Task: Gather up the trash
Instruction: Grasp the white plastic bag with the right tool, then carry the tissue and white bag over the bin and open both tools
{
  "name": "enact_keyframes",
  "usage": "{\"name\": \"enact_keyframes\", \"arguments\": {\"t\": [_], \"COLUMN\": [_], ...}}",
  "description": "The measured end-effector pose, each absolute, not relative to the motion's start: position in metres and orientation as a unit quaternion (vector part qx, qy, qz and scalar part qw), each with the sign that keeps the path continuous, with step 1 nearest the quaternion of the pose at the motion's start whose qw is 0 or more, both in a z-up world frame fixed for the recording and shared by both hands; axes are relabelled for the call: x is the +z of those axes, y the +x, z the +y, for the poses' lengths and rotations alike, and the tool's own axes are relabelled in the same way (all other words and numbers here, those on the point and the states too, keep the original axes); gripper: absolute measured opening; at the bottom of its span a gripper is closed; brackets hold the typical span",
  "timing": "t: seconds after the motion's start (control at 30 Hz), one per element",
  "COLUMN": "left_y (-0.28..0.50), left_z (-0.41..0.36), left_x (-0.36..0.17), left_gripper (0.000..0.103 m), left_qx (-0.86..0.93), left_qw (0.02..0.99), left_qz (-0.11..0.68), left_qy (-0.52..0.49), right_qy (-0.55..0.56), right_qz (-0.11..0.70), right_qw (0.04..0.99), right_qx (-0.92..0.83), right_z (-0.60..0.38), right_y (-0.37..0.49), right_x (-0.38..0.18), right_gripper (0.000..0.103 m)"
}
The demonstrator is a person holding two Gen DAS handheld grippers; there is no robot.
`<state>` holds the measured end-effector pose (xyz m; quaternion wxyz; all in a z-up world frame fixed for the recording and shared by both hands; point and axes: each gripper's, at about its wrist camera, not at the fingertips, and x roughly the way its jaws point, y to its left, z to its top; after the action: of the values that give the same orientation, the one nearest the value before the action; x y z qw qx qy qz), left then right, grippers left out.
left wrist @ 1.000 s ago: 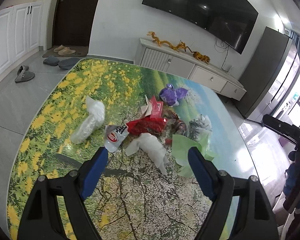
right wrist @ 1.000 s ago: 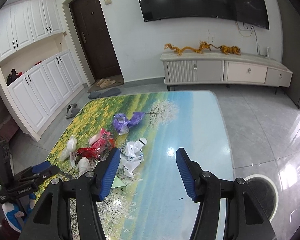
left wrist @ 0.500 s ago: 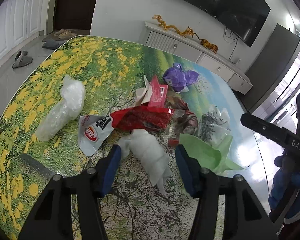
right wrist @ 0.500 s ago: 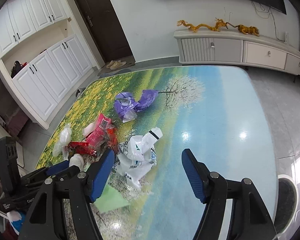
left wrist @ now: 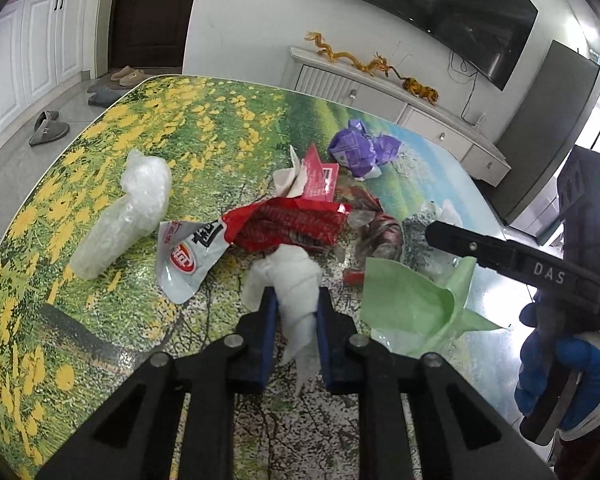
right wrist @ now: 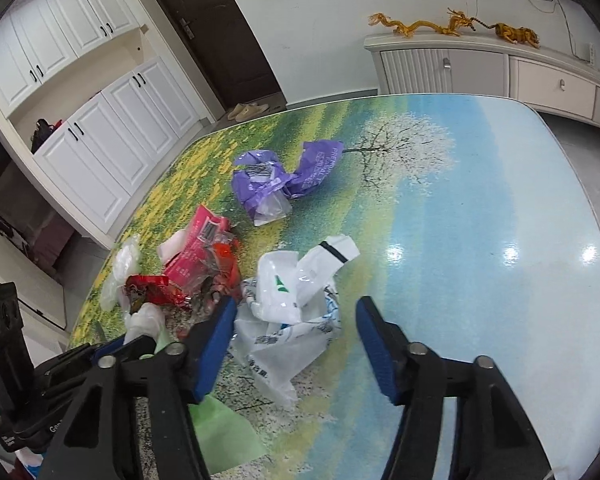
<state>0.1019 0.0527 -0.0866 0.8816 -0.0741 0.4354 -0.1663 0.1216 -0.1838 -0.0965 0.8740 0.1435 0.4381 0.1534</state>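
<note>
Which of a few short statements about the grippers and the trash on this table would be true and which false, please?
1. The left gripper is shut on the white tissue wad. True.
2. The right gripper is clamped on the purple wrapper. False: it is open, with the white plastic bag lying between its fingers.
3. The green paper lies on the table. True.
4. The red snack bag is held in the air. False: it rests on the table.

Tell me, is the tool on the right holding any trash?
No, the right tool is open, its blue pads either side of the white plastic bag without gripping it.
</note>
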Motion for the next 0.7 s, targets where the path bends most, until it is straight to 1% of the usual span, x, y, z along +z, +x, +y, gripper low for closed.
{"name": "enact_keyframes", "arguments": {"t": [0.13, 0.2, 0.27, 0.7], "left_y": [0.094, 0.089, 0.085, 0.053], "left_z": [0.055, 0.056, 0.058, 0.047], "left_x": [-0.081, -0.077, -0.072, -0.024], "left_gripper": [0.016, 0.016, 0.016, 0.016], "left_qx": [-0.161, -0.158, -0.154, -0.155], "left_qw": [0.884, 0.886, 0.889, 0.91], "left_qz": [0.431, 0.428, 0.424, 0.379], "left_qy": [-0.077, -0.078, -0.078, -0.061], "right_qy": [0.135, 0.135, 0.135, 0.14], "right_qz": [0.436, 0.435, 0.429, 0.345], "right_qw": [0.874, 0.875, 0.878, 0.917], "right_qx": [0.164, 0.165, 0.165, 0.145], "right_z": [-0.177, -0.177, -0.177, -0.215], "right_y": [0.119, 0.118, 0.114, 0.06], "right_x": [-0.095, -0.095, -0.093, -0.03], "right_gripper": [0.045, 0.038, 0.034, 0.033]}}
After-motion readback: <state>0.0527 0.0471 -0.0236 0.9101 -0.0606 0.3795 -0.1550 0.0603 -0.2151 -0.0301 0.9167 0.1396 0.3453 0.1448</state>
